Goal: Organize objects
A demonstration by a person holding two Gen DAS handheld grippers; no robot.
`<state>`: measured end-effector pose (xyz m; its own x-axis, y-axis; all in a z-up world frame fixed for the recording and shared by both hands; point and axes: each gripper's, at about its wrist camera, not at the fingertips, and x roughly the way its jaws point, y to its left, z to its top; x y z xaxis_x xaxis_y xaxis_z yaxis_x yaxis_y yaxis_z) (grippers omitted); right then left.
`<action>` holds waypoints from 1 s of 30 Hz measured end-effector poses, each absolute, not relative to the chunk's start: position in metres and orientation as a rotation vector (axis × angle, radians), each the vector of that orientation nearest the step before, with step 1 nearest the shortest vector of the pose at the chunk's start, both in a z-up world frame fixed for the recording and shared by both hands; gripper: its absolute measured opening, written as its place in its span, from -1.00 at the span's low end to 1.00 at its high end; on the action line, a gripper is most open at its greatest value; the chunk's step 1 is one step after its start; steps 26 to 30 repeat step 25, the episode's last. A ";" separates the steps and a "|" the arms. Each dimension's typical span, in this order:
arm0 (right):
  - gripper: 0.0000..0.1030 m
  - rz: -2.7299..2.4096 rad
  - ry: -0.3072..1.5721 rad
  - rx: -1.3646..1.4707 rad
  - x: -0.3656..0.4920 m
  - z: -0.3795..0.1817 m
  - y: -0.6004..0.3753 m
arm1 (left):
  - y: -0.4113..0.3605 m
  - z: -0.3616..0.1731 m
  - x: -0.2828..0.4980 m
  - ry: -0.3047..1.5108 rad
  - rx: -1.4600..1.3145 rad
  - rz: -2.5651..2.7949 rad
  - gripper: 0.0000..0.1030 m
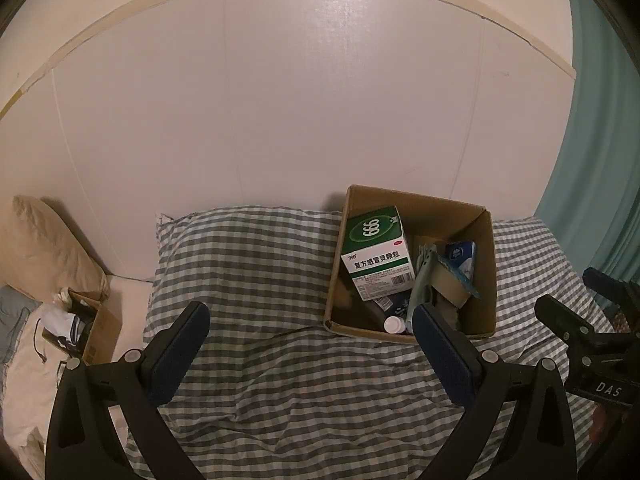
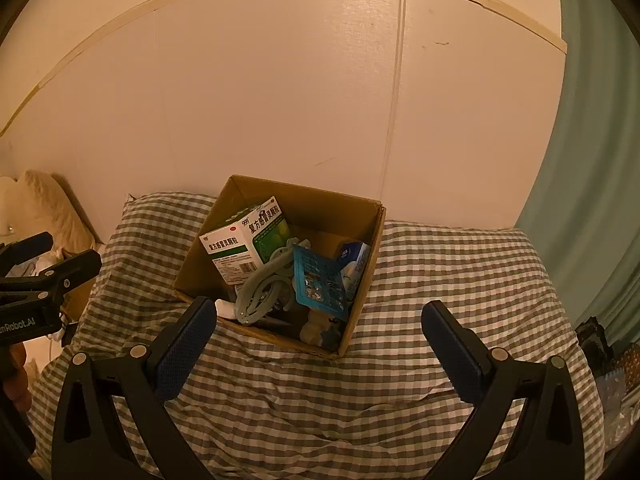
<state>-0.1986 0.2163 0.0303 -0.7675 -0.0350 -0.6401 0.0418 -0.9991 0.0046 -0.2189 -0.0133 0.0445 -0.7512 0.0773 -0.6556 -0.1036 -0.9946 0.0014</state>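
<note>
An open cardboard box stands on a grey-and-white checked bed cover. In it lie a green-and-white medicine carton, a pale green folding hanger, a blue packet, a small blue-and-white carton and a white bottle. My left gripper is open and empty, just in front of the box's near left corner. My right gripper is open and empty, in front of the box. Each gripper shows at the edge of the other's view.
A white panelled wall stands behind the bed. A teal curtain hangs at the right. At the left lie a beige pillow and a smaller cardboard box with clothes. The checked cover stretches in front.
</note>
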 end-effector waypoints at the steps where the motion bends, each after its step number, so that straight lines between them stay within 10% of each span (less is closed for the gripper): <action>1: 0.99 -2.914 0.014 1.057 -0.198 0.030 0.216 | -0.013 0.044 -0.219 0.059 -1.066 2.853 1.00; 30: 0.99 -2.915 0.019 1.071 -0.197 0.030 0.216 | -0.016 0.046 -0.219 0.031 -1.042 2.871 1.00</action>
